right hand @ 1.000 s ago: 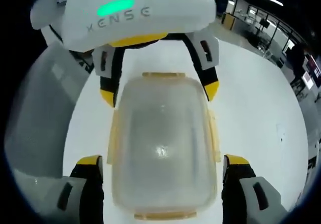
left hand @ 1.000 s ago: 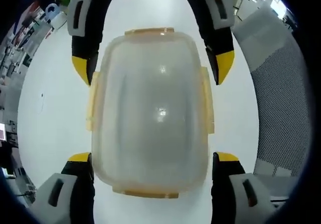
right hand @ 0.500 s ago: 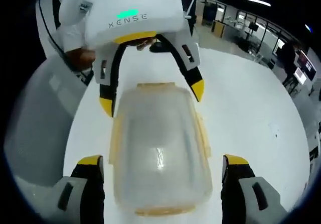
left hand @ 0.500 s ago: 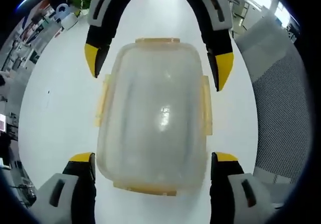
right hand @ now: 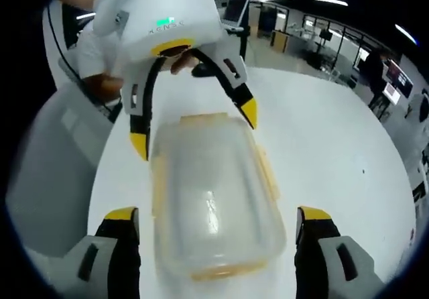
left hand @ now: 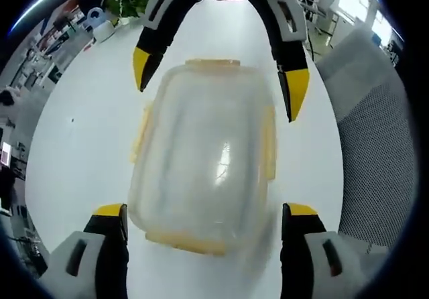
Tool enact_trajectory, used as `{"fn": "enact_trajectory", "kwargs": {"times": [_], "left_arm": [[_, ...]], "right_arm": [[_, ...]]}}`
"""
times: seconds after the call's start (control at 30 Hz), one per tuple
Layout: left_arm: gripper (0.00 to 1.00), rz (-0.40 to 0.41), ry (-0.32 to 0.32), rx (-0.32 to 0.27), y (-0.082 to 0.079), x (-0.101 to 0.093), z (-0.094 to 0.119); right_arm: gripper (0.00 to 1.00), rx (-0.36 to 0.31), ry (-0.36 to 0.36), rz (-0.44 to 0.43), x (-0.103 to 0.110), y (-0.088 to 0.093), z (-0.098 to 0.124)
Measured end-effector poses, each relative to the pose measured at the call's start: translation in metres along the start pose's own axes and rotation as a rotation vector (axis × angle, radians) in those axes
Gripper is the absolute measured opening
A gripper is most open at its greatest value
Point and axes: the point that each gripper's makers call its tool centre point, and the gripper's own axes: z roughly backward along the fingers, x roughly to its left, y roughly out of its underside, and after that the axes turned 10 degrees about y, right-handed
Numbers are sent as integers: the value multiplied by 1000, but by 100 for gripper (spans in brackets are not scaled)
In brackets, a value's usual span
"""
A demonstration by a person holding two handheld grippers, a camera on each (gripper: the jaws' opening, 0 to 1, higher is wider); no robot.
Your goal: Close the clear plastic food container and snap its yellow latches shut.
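Container: one clear plastic food container [left hand: 204, 155] sits on a white table [left hand: 80, 158], its domed lid on top; it lies at the middle of the left gripper view and again at the middle of the right gripper view [right hand: 213, 198].
Latches: four yellow latches can be counted in the left gripper view, one on each side of the container, at 12 o'clock [left hand: 212, 63], 3 o'clock [left hand: 269, 143], 6 o'clock [left hand: 188, 243] and 9 o'clock [left hand: 141, 134]; whether any is snapped down cannot be told.
Left gripper: the left gripper [left hand: 204, 210] has two yellow-tipped jaws standing wide apart at 7 and 5 o'clock, the near end of the container between them, nothing clamped. It also shows in the right gripper view [right hand: 194, 126] at 12 o'clock, reaching over the far end.
Right gripper: the right gripper [right hand: 218, 212] likewise has two jaws spread apart, flanking the container without a grip on it. It also shows in the left gripper view [left hand: 218, 88], coming in from 12 o'clock with one tip on either side of the far end.
Person: one hand [right hand: 179, 59] behind the white housing at 12 o'clock of the right gripper view.
Seat: one grey mesh chair [left hand: 372, 145] at 3 o'clock of the left gripper view, beside the table.
Room: desks and screens in the far background, too blurred to count.
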Motion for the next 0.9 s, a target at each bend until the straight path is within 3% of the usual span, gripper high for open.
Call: {"fn": "enact_trajectory", "kwargs": {"times": [0.43,0.9], "left_arm": [[96,117,-44,-98,2,3,10],[95,172,-64,-137,10,0,15]], "right_arm": [[98,-66,63,-96,-6,-2,14],[98,-98,104,-163,-10,-1,19]]}}
